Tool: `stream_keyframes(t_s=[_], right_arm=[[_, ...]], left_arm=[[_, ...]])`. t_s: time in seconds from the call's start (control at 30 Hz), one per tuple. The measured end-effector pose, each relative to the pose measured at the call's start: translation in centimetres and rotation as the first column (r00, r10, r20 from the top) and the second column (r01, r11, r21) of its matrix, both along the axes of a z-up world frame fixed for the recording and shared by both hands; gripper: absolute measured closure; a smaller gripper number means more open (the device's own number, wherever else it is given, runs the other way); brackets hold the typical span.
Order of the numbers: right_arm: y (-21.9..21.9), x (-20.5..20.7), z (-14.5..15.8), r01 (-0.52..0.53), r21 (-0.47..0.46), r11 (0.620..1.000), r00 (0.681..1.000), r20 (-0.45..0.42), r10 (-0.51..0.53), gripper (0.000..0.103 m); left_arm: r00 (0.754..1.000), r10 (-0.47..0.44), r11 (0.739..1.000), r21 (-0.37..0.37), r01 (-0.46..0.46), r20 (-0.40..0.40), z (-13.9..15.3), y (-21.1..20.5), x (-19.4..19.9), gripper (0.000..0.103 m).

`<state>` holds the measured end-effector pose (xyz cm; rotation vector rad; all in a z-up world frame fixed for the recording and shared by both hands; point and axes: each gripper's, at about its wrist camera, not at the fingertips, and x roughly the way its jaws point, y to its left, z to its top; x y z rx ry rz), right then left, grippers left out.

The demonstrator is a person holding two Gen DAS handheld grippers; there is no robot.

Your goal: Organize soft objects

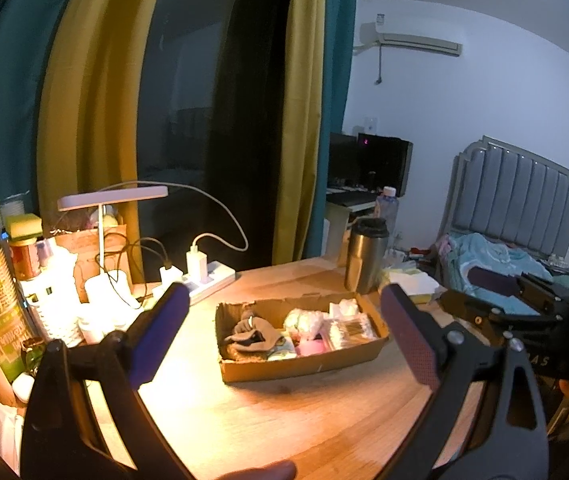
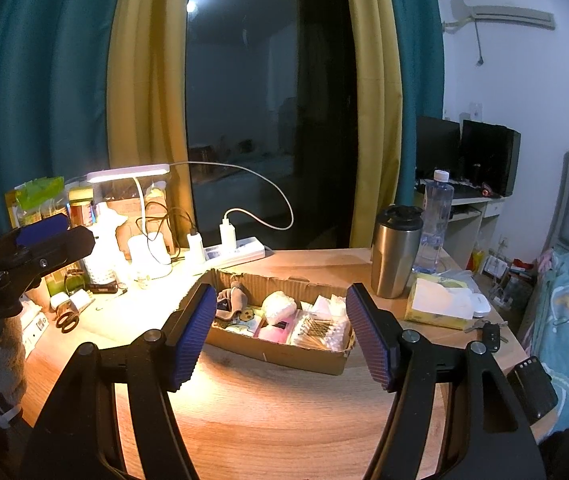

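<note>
Right wrist view: the right hand-held gripper (image 2: 280,334) hovers wide and empty just short of the cardboard box (image 2: 284,354) on the worktop (image 2: 284,420), its long axis crosswise, far end angled rightward. The left hand-held gripper (image 1: 284,336) is equally wide, so any next pick should descend straight onto the grey sock (image 2: 233,300) ahead-left.

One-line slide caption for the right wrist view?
Open right gripper faces a cardboard box of soft items on a lamp-lit wooden desk.
</note>
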<state>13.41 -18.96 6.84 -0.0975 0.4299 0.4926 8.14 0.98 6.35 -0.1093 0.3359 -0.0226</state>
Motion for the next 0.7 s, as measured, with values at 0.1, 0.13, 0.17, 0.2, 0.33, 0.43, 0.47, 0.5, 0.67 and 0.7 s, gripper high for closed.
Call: stream_keyframes(t_s=[0.1,0.13,0.17,0.2,0.33,0.43,0.47,0.5,0.67,0.7], right_arm=[[-0.1,0.1,-0.1,0.001,0.0,1.0,1.0,-0.002,-0.001,0.032],[0.0,0.2,-0.1,0.002,0.0,1.0,1.0,-0.005,-0.002,0.032],[-0.1,0.4,-0.2,0.003,0.001,1.0,1.0,-0.007,-0.003,0.032],[-0.2,0.5,-0.3,0.005,0.002,1.0,1.0,-0.01,-0.005,0.032],[-0.3,0.7,-0.4,0.004,0.004,1.0,1.0,-0.01,-0.004,0.032],[-0.4,0.8,-0.5,0.003,0.007,1.0,1.0,-0.01,-0.003,0.032],[-0.3,0.7,-0.5,0.004,0.006,1.0,1.0,-0.011,-0.004,0.032],[-0.3,0.8,-0.6,0.005,0.007,1.0,1.0,-0.013,-0.005,0.032],[-0.9,0.8,-0.4,0.011,0.014,1.0,1.0,-0.01,-0.01,0.032],[-1.1,0.8,-0.4,0.011,0.016,1.0,1.0,-0.008,-0.011,0.032]], left_arm=[[1.0,-0.005,1.0,0.003,0.005,-0.002,-0.1,-0.2,0.2,0.006],[1.0,-0.008,1.0,0.003,0.008,-0.002,-0.1,-0.2,0.3,0.006],[1.0,-0.011,1.0,0.004,0.011,0.0,-0.1,-0.3,0.4,0.006],[1.0,-0.013,1.0,0.007,0.013,0.002,-0.1,-0.4,0.4,0.006],[1.0,-0.018,1.0,0.009,0.018,0.006,0.0,-0.6,0.5,0.006],[1.0,-0.018,1.0,0.009,0.018,0.004,0.0,-0.8,0.5,0.006],[1.0,-0.019,1.0,0.01,0.019,0.003,0.0,-0.8,0.5,0.006],[1.0,-0.02,1.0,0.012,0.02,0.002,0.1,-1.0,0.4,0.006],[0.999,-0.032,0.999,0.021,0.032,0.012,0.4,-1.7,0.3,0.006],[0.999,-0.035,0.999,0.022,0.035,0.013,0.4,-1.7,0.4,0.006]])
